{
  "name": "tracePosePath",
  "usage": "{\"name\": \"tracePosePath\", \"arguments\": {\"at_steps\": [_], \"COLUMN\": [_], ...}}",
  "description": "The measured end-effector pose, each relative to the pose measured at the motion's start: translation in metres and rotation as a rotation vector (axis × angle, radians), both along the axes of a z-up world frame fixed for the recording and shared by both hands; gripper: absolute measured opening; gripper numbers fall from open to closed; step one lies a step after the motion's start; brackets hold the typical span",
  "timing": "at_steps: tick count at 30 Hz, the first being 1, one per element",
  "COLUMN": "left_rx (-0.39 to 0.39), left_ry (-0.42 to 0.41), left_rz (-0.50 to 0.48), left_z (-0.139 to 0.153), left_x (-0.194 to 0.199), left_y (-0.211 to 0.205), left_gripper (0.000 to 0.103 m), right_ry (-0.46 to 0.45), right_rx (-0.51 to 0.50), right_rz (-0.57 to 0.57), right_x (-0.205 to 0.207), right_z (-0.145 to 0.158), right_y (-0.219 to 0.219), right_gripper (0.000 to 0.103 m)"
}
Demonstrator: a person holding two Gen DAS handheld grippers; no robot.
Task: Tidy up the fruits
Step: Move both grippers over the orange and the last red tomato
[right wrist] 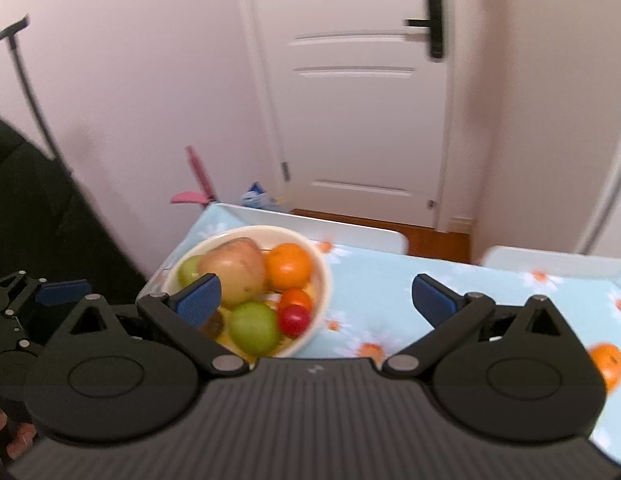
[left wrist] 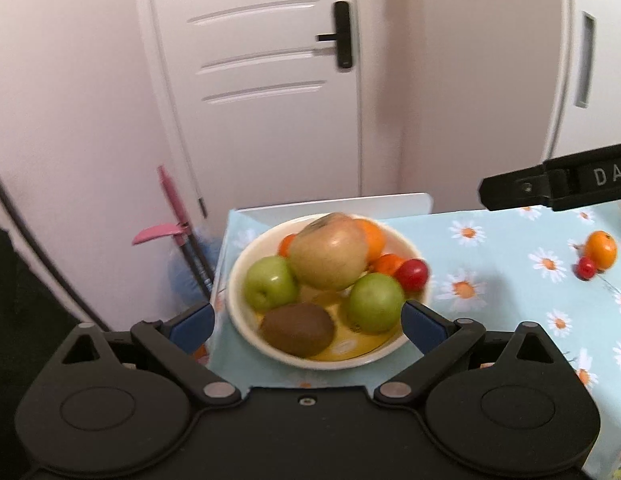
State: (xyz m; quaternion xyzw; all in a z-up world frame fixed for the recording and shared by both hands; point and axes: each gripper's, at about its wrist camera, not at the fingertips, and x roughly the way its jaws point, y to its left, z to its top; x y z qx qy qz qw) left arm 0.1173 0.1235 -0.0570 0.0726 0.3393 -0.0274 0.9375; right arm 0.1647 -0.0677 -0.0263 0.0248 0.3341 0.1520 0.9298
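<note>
Cream bowl (left wrist: 406, 340) at our twelve o'clock already holds most fruit; both the left claw (left wrist: 306, 322) and right claw (right wrist: 316, 300) gape empty. Next, we judge, the right fetches the loose orange (left wrist: 600, 249) at three o'clock on the worktop (left wrist: 490, 320).

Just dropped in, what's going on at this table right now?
A person is sorting fruit with two handheld claws. The left claw hangs open over the bowl, which already holds two green apples, a kiwi, oranges and a big pale apple. The right claw is open and empty too. An orange and a small red fruit sit loose on the tablecloth.
</note>
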Motion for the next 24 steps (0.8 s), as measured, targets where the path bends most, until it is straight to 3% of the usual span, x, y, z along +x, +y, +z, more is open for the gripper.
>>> {"name": "tracePosePath", "arguments": {"at_steps": [11, 24], "left_rx": [0.014, 0.001], "left_ry": [-0.016, 0.003], "left_rz": [-0.113, -0.141], "left_z": [0.011, -0.003], "left_x": [-0.002, 0.007], "left_y": [-0.056, -0.153], "left_gripper": [0.101, 0.101], "right_ry": [0.013, 0.062], "right_rx": [-0.004, -0.057], "right_rz": [-0.142, -0.111], "right_x": [-0.033, -0.035], "right_z": [-0.003, -0.036], "right_y": [-0.082, -0.198], "right_gripper": [0.103, 0.103]}}
